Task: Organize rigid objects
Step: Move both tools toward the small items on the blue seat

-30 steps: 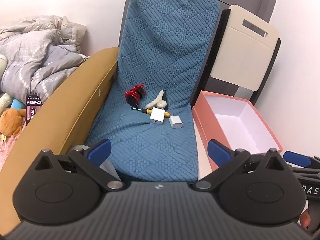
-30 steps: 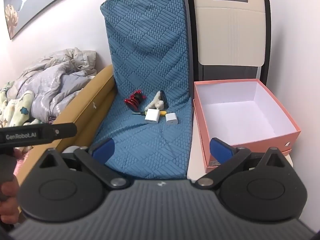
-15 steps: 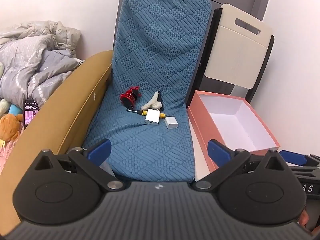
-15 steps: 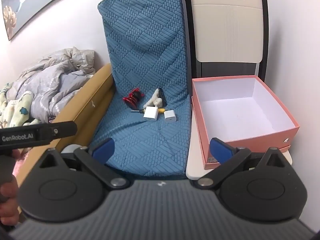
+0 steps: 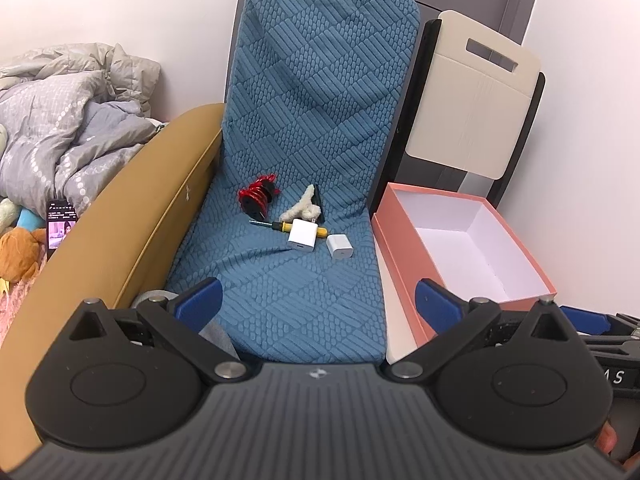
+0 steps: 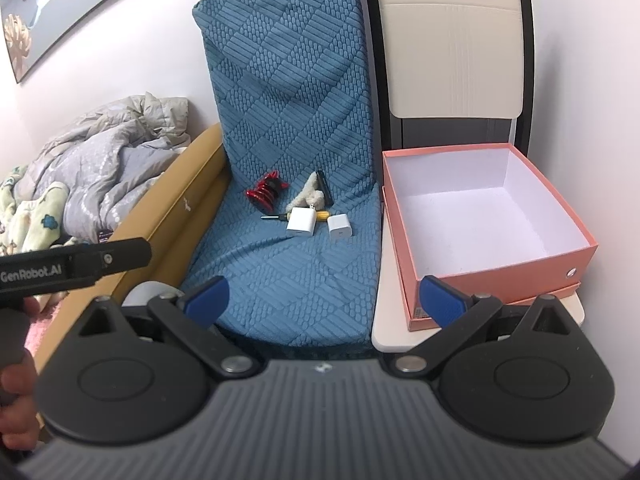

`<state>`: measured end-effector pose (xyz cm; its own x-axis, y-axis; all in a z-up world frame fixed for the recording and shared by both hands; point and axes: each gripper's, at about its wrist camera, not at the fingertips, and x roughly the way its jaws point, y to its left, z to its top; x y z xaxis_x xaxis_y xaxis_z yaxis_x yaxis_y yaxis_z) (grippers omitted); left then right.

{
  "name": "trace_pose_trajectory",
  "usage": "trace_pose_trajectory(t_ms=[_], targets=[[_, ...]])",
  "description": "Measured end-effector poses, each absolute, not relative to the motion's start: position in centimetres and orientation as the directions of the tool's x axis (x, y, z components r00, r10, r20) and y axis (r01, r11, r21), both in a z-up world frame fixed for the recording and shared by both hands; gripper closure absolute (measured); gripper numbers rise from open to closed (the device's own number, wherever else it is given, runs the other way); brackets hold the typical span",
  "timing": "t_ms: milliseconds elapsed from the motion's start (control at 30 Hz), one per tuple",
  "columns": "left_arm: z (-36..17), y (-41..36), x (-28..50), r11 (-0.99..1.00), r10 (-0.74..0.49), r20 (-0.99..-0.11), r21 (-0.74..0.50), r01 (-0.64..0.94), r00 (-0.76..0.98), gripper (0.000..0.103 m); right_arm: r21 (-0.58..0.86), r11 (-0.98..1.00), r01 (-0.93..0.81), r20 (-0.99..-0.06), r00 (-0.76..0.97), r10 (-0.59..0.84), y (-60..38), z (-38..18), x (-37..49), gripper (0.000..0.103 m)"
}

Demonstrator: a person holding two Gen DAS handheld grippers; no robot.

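Note:
On a blue-covered chair seat (image 5: 288, 280) lie a red coiled object (image 5: 258, 195), a fluffy cream item with a black bar (image 5: 304, 209), a yellow-handled screwdriver (image 5: 276, 226), a larger white charger (image 5: 302, 236) and a smaller white charger (image 5: 340, 246). The same items show in the right wrist view around the larger charger (image 6: 301, 221). An empty pink box (image 5: 472, 248) (image 6: 484, 224) stands to the right on a cream chair. My left gripper (image 5: 316, 302) and right gripper (image 6: 322, 294) are both open and empty, held back from the seat's front edge.
A tan bed board (image 5: 132, 216) runs along the chair's left, with a grey quilt (image 5: 60, 136) and plush toys behind it. A folding chair back (image 6: 452, 40) rises behind the box. White walls close in at the right.
Both grippers have pulled back and shifted slightly, so the chair and box look a little farther and more centred. The objects have not moved.

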<state>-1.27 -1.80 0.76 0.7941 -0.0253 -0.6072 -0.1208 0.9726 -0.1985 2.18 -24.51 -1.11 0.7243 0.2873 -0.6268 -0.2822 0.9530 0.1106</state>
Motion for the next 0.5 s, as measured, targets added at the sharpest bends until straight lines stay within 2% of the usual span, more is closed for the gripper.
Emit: trace_pose_trajectory(t_ms=[500], targets=[[0.01,-1.71,-1.73,0.972,-0.018,-0.613,-0.197,-0.13,0.79,0.0,0.139,0.948,-0.287,-0.644,0.701,0.306,-24.52,-1.75,2.04,0.0]])
